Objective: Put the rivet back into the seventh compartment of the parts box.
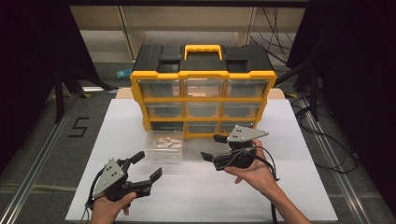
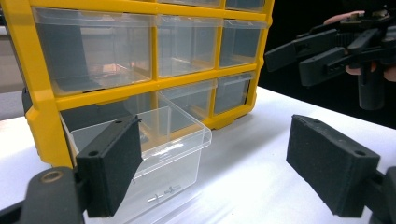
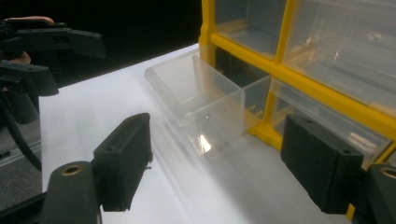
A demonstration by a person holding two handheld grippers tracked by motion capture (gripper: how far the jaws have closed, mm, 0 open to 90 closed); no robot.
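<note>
Left gripper (image 1: 148,166) spread wide, empty, hovering over white table (image 1: 289,186). Clear drawer (image 1: 164,144) out of yellow organizer (image 1: 202,74), sitting just in front of its bottom-left slot. Right gripper (image 1: 212,147) also spread, empty, beside drawer.

A single black "5" (image 1: 78,127) was marked on the grey floor (image 1: 42,140), left of the white table (image 1: 121,116) in the high view. No other text, label or brand could be read on anything else.
</note>
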